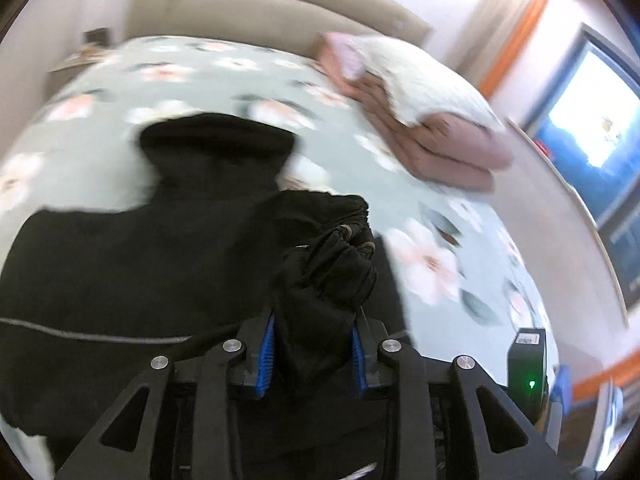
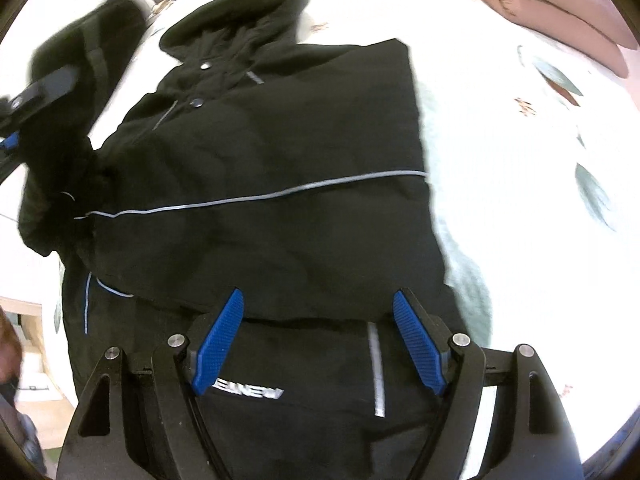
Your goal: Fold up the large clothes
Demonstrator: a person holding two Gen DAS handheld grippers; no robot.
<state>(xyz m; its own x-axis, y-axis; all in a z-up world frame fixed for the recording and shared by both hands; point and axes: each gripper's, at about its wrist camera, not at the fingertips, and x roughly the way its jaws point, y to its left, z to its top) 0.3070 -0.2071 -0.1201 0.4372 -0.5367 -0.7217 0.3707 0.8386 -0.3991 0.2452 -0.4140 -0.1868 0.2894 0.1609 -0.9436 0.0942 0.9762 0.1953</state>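
A black hooded jacket with thin grey piping lies spread on the floral bed sheet, its hood at the far end. My left gripper is shut on a bunched black sleeve, whose gathered cuff sticks out past the blue pads. The sleeve is lifted over the jacket body; in the right wrist view it hangs at the left. My right gripper stands open just above the jacket's lower part, nothing between its fingers.
A folded pinkish-brown blanket with a white pillow on it lies at the far right of the bed, below a padded headboard. A small black device with a green light is at the right. A bright window is beyond.
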